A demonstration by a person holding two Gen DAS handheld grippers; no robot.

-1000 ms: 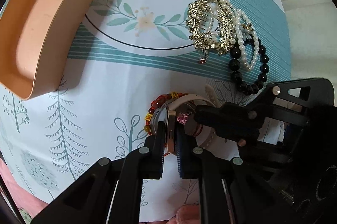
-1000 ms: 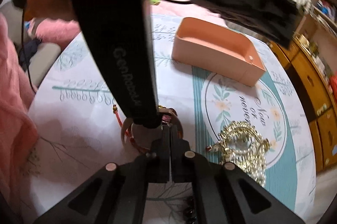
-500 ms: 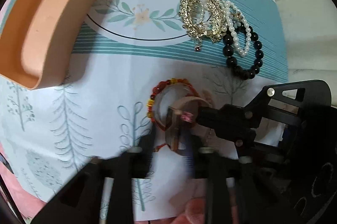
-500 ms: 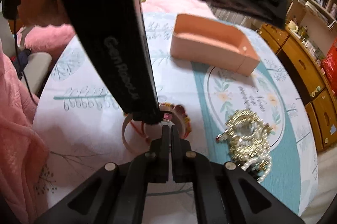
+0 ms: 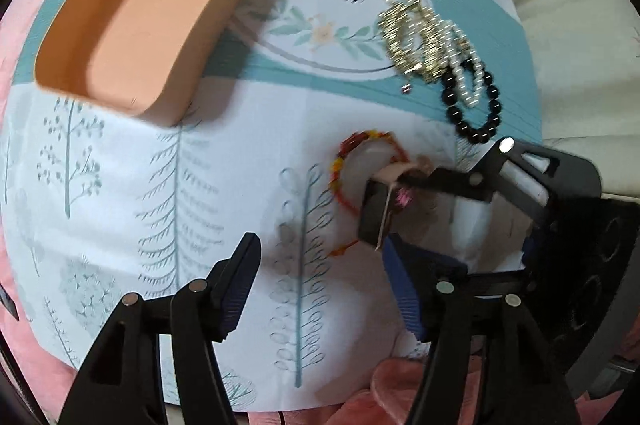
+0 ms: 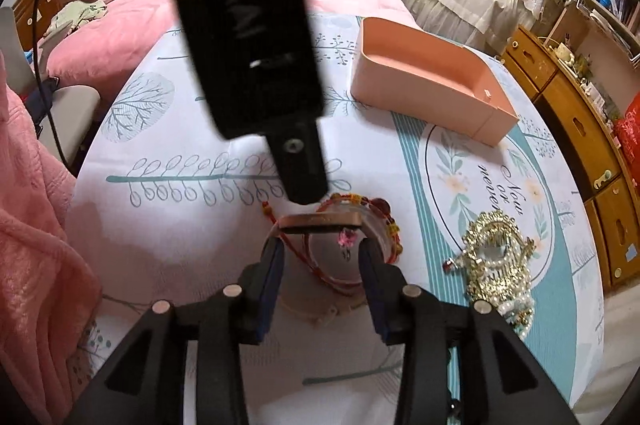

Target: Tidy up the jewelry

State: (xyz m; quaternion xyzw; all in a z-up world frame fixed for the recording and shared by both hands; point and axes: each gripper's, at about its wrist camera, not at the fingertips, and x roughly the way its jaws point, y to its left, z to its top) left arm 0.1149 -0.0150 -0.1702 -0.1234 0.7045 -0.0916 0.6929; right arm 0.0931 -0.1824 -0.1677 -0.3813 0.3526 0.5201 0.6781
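Both tools just opening: left tool (image 5: 320, 285) spread, empty; right tool (image 6: 320, 261) spread astride bangle (image 6: 320, 221), pads clear. Bangle stiff, smooth, slippery: pinch rim. Beaded bracelet (image 5: 352, 153) limp.

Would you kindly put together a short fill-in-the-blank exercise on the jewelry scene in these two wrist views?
1. The peach box holds ____ jewelry so far.
2. The words printed on the tablecloth read "Now or ____".
3. The pearl strand lies against a bracelet of ____ beads.
4. The left gripper has just been opening, and ____ sits between its fingers.

Missing words: no; never; black; nothing
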